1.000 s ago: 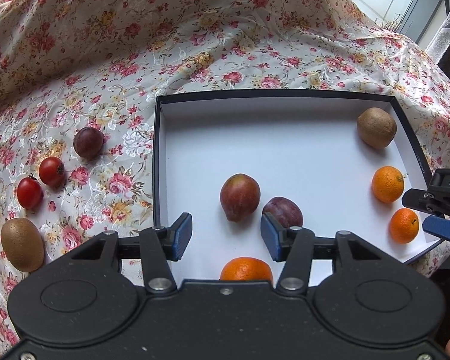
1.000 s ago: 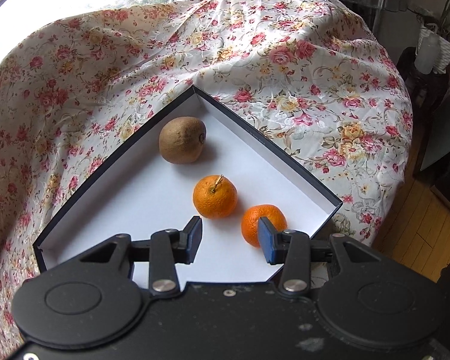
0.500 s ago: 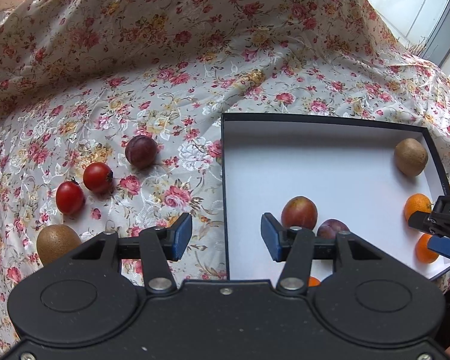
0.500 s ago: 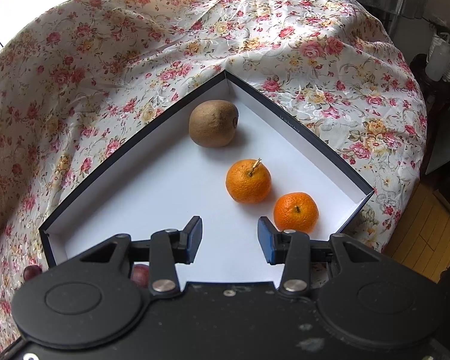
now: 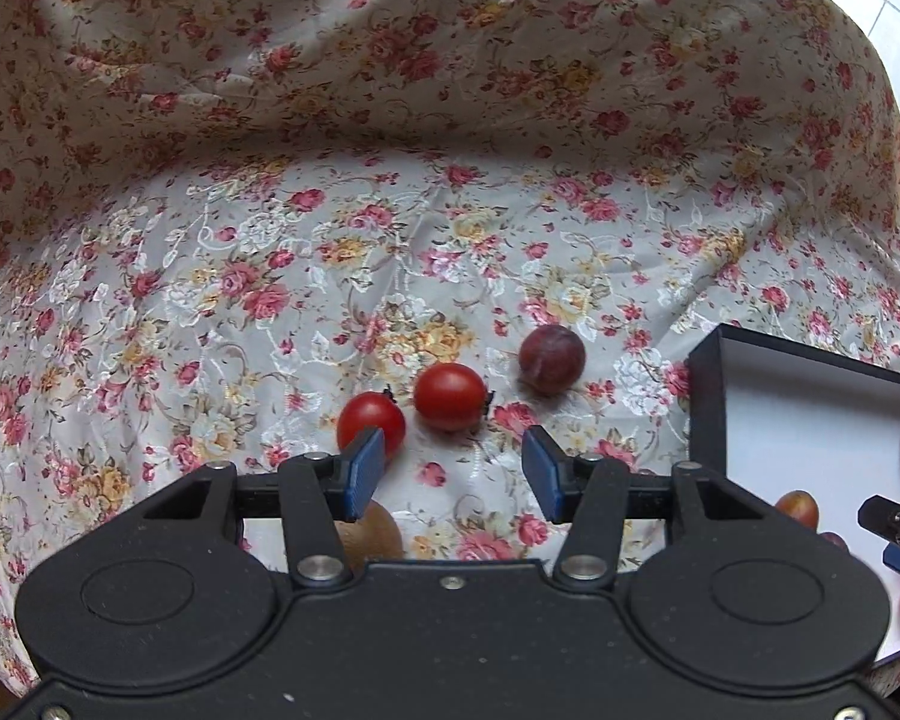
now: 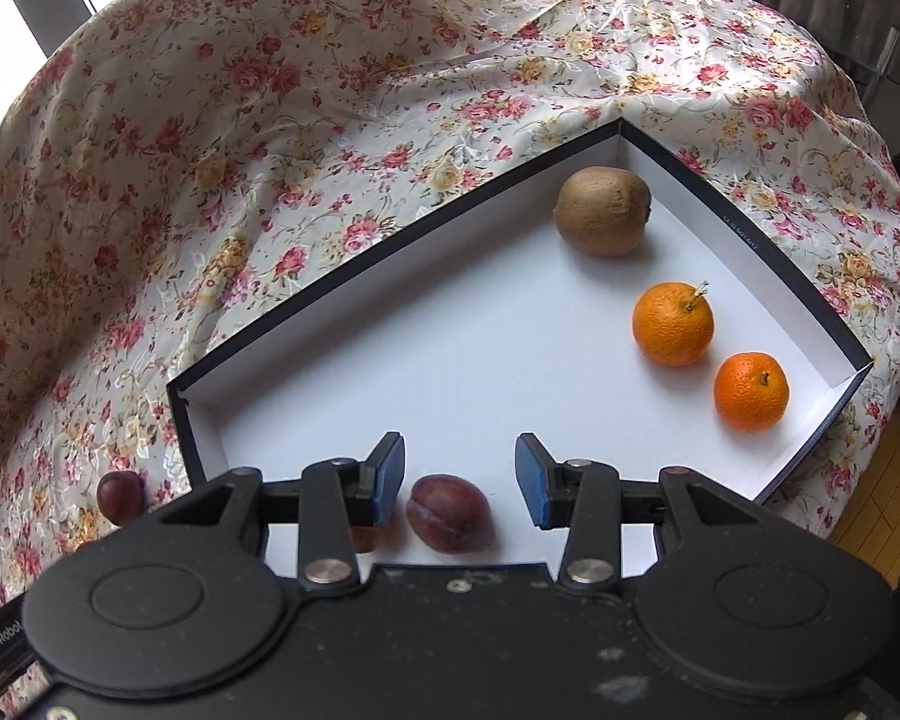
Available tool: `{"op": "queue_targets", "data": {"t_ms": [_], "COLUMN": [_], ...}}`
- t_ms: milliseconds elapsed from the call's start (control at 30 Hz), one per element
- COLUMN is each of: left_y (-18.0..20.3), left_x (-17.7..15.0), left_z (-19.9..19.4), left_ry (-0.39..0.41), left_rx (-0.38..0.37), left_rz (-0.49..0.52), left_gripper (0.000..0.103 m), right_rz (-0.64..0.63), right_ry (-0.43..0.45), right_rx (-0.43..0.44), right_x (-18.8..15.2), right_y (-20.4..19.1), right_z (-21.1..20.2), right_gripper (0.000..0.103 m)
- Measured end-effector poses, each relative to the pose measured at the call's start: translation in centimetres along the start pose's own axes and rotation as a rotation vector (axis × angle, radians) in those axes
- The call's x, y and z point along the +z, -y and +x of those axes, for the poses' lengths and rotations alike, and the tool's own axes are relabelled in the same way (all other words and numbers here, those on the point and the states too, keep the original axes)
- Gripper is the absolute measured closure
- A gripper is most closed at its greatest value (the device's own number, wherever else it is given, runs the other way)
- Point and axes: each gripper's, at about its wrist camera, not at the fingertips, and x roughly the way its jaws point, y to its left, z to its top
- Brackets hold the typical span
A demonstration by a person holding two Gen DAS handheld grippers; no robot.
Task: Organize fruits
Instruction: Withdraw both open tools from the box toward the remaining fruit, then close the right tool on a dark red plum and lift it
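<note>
My left gripper (image 5: 447, 474) hangs with its jaws spread and nothing between them over the floral cloth (image 5: 330, 210), just short of two cherry tomatoes (image 5: 371, 423) (image 5: 450, 396) that lie side by side; a dark plum (image 5: 552, 359) rests a little beyond them to the right, near the corner of the black-walled box (image 5: 703, 402). The left blue pad (image 5: 363, 471) overlaps the nearer tomato in my line of sight, and a kiwi (image 5: 371, 534) sits mostly hidden under the gripper body. Only the left wrist view shows these loose fruits together; the right wrist view catches just one plum on the cloth (image 6: 120, 495) outside the box wall (image 6: 354, 276). There my right gripper (image 6: 459, 480) is likewise wide apart and empty, poised over the white box floor with a plum (image 6: 448, 513) lying between its fingers. Further inside the box are a kiwi (image 6: 603, 210) near the far corner and two oranges (image 6: 672, 324) (image 6: 751, 391) along the right wall.
</note>
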Motion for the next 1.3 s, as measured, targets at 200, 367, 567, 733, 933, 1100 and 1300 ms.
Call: {"op": "queue_targets", "data": {"t_ms": [200, 367, 567, 733, 933, 1100, 1300], "left_y": [-5.7, -9.1, -11.4, -12.1, -12.6, -13.0, -12.5], "left_x": [1.1, 1.5, 1.5, 1.4, 1.4, 1.7, 1.9], "left_z": [1.0, 1.8, 2.7, 2.9, 3.2, 3.7, 3.3], "left_ry": [-0.026, -0.055, -0.085, -0.091, -0.101, -0.132, -0.119], "left_rx": [0.038, 0.07, 0.087, 0.101, 0.113, 0.111, 0.11], "left_rz": [-0.106, -0.17, -0.193, -0.176, -0.156, -0.177, -0.16], "left_gripper": [0.045, 0.045, 0.045, 0.045, 0.045, 0.045, 0.045], "right_rz": [-0.094, -0.185, -0.295, -0.333, -0.35, -0.382, -0.454], "right_ry": [0.026, 0.027, 0.009, -0.029, -0.046, -0.061, -0.036], "right_rx": [0.047, 0.105, 0.17, 0.219, 0.21, 0.19, 0.157], "right_x": [-1.6, -3.7, -6.1, -7.3, -8.2, -8.5, -8.7], "right_y": [-4.8, -9.1, -13.6, -16.0, -17.4, -17.7, -18.8], "right_z": [-0.6, -0.8, -0.7, -0.1, 0.4, 0.9, 1.2], "right_gripper": [0.059, 0.059, 0.059, 0.059, 0.059, 0.059, 0.059]}}
